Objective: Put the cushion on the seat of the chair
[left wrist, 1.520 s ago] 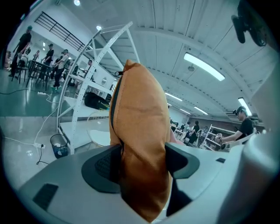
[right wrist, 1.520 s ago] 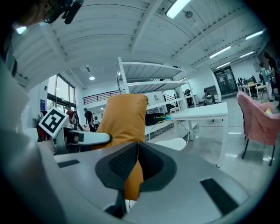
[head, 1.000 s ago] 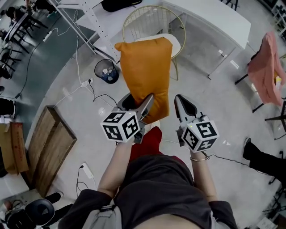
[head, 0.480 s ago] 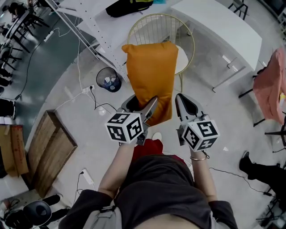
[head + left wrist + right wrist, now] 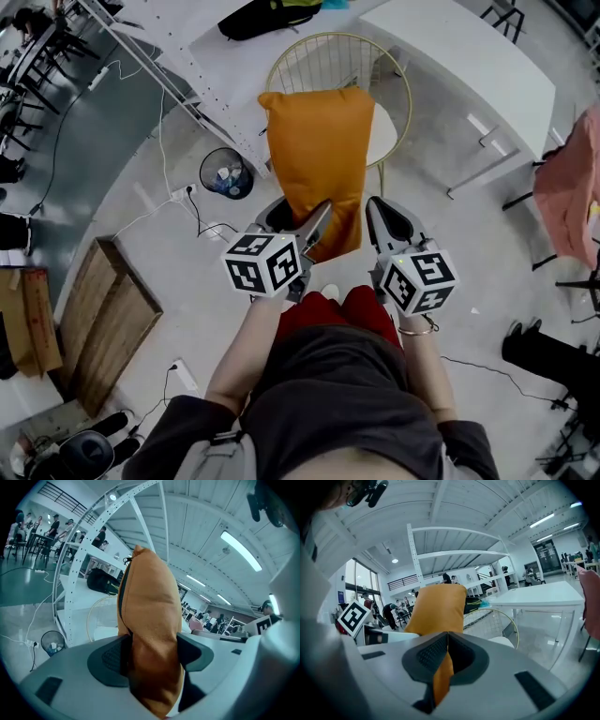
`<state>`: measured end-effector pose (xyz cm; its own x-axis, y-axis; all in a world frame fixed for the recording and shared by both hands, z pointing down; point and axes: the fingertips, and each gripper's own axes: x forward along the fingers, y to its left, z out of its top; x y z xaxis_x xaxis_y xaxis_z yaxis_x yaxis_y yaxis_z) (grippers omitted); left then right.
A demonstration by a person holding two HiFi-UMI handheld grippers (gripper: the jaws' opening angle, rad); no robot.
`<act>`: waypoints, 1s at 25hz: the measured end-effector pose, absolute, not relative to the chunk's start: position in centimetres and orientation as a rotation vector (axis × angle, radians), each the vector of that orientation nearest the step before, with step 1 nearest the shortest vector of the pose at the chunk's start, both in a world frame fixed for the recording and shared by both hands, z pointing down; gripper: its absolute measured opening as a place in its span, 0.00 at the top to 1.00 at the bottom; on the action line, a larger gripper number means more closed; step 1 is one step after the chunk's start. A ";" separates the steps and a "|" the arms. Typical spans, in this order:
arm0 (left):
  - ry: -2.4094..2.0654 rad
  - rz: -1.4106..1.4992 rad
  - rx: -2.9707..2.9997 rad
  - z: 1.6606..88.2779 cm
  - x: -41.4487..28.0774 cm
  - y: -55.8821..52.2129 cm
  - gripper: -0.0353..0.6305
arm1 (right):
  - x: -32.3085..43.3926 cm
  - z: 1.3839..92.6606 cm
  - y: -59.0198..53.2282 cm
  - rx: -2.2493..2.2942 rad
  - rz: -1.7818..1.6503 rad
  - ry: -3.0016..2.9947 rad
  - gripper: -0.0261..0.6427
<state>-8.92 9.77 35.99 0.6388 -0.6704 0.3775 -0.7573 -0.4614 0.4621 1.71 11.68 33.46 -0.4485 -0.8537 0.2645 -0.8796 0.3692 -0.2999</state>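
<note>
An orange cushion [image 5: 319,159] hangs upright in the air in front of me, its top over the white seat [image 5: 381,131] of a gold wire chair [image 5: 398,80]. My left gripper [image 5: 298,221] is shut on the cushion's thick lower part [image 5: 150,620], with both pads pressed into the fabric. To its right, my right gripper [image 5: 379,214] is shut on a thin fold of the cushion's lower edge [image 5: 442,674]. In the right gripper view the cushion [image 5: 438,609] stands left of the chair [image 5: 508,620].
A white table [image 5: 459,47] stands behind and right of the chair. A wire waste bin [image 5: 225,173] and floor cables lie to the left. A wooden pallet [image 5: 103,319] is at lower left, a pink cloth [image 5: 574,183] at the right edge, and a white perforated frame [image 5: 159,56] at upper left.
The chair has come closer and fuller into view, and the cushion now overlaps its seat. Both grippers keep their hold. A red shoe has stepped forward below.
</note>
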 end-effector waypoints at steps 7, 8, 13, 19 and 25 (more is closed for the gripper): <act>-1.128 0.181 2.227 36.3 -8.0 7.6 0.49 | 2.9 33.8 9.7 1.604 0.647 -2.531 0.93; -1.135 0.178 2.227 36.3 -8.1 7.4 0.49 | 3.0 33.8 9.5 1.601 0.644 -2.534 0.93; -1.168 0.164 2.217 36.4 -7.7 5.2 0.49 | 3.8 33.4 7.3 1.582 0.624 -2.556 0.93; -1.214 0.164 2.157 37.7 -6.5 0.1 0.49 | 5.6 34.3 1.7 1.513 0.641 -2.572 0.93; -1.268 0.167 2.058 39.7 -4.3 -5.8 0.49 | 7.9 36.1 -4.8 1.395 0.695 -2.578 0.93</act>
